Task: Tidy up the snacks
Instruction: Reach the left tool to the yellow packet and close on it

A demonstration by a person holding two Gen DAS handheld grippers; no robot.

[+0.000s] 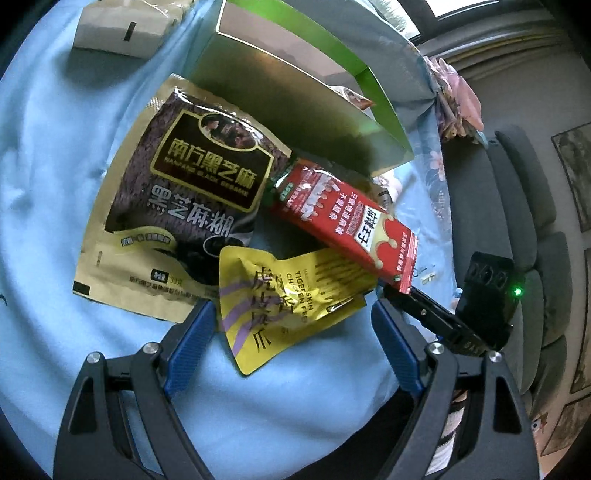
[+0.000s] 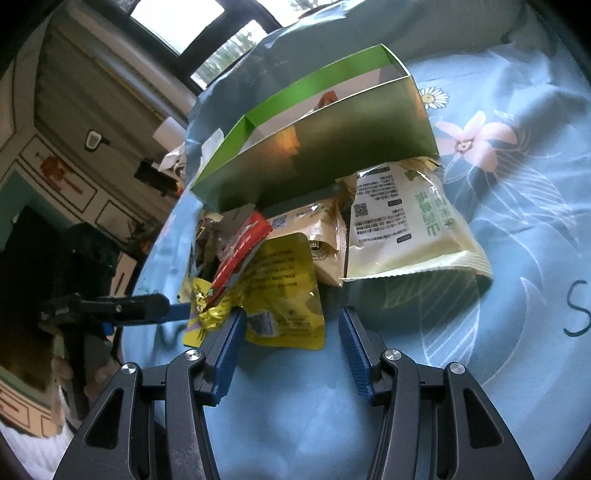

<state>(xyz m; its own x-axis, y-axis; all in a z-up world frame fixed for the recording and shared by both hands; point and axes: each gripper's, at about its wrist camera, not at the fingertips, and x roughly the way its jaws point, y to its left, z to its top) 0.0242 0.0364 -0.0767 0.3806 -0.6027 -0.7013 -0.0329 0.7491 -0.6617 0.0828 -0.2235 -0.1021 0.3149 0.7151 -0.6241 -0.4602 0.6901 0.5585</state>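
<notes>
I note glossy crinkled foil on the yellow pouch and red packet. Green box: smooth cardboard with a sheen. Blue bedsheet: soft matt cloth. My gripper pads: ribbed blue plastic.

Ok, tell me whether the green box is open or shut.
Open: the green box has no lid on, and a snack shows over its rim.

Daylight enters from the windows at the far side, leaving both views fairly dim and bluish. The open green cardboard box has a glossy side that mirrors a dark shadow with a warm glare patch. The light blue bedsheet stays sharp in the middle. Fisheye bending curves and darkens every edge, and the room at the borders is soft.
</notes>
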